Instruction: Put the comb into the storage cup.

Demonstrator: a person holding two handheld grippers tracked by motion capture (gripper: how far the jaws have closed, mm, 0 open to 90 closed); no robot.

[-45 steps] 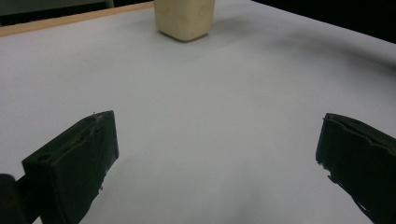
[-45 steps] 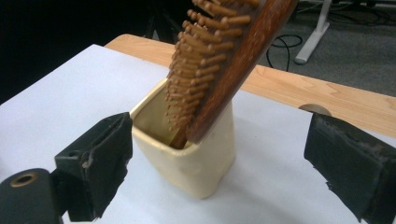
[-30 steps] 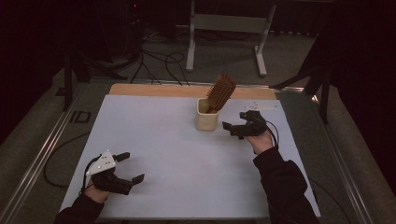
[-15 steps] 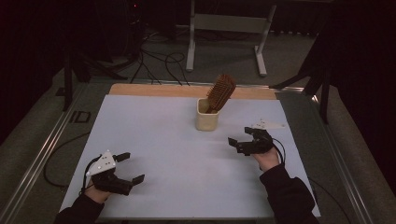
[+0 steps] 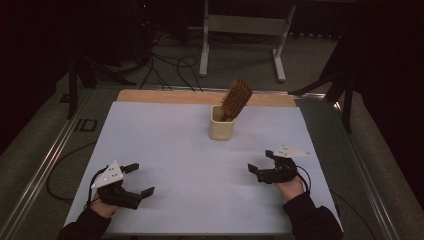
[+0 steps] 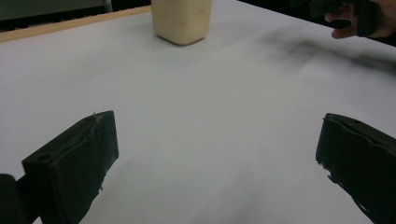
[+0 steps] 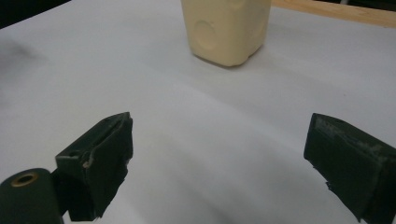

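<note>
A cream cup (image 5: 221, 123) stands upright at the middle back of the white table (image 5: 165, 145), with a brown wooden hairbrush (image 5: 236, 98) leaning out of it, head up. The same cup (image 6: 181, 19) sits far ahead of the left jaws, and the cup (image 7: 226, 28) is closer ahead of the right jaws. My left gripper (image 5: 139, 179) rests open near the front left corner, nothing between its jaws. My right gripper (image 5: 261, 162) is open at the front right, empty, well short of the cup.
A wooden strip (image 5: 165, 96) edges the table's far side. Beyond it, cables (image 5: 165, 65) lie on the floor beside a metal stand (image 5: 245, 30). A metal rail (image 5: 45, 165) runs along the left side. The other hand (image 6: 357, 21) appears in the left gripper view.
My right gripper has drawn back from beside the cup to the front right of the table. The left gripper has stayed put. The brush stays in the cup.
</note>
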